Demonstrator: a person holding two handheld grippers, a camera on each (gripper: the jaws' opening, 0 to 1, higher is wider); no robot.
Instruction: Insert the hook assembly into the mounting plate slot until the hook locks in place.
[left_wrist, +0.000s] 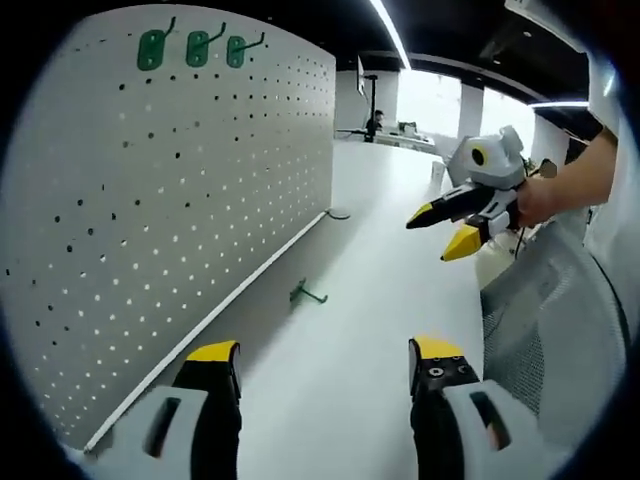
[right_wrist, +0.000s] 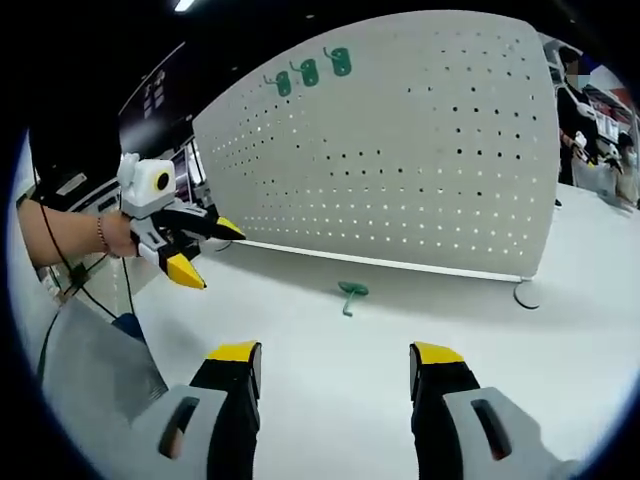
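Observation:
A white pegboard mounting plate (left_wrist: 170, 200) (right_wrist: 400, 150) stands upright on the white table (left_wrist: 370, 330) (right_wrist: 330, 400). Three green hooks (left_wrist: 198, 45) (right_wrist: 309, 72) sit in a row near its top edge. A loose green hook assembly (left_wrist: 305, 294) (right_wrist: 350, 293) lies on the table just in front of the board. My left gripper (left_wrist: 325, 355) (right_wrist: 212, 253) is open and holds nothing, well short of the hook. My right gripper (right_wrist: 336, 355) (left_wrist: 440, 232) is open too, empty, hovering above the table away from the hook.
A round grey foot (left_wrist: 338, 213) (right_wrist: 525, 295) of the board rests on the table at its end. A grey mesh chair back (left_wrist: 540, 330) stands beside the table. A person (right_wrist: 575, 100) stands far off past the board. Desks (left_wrist: 395, 135) lie at the far end.

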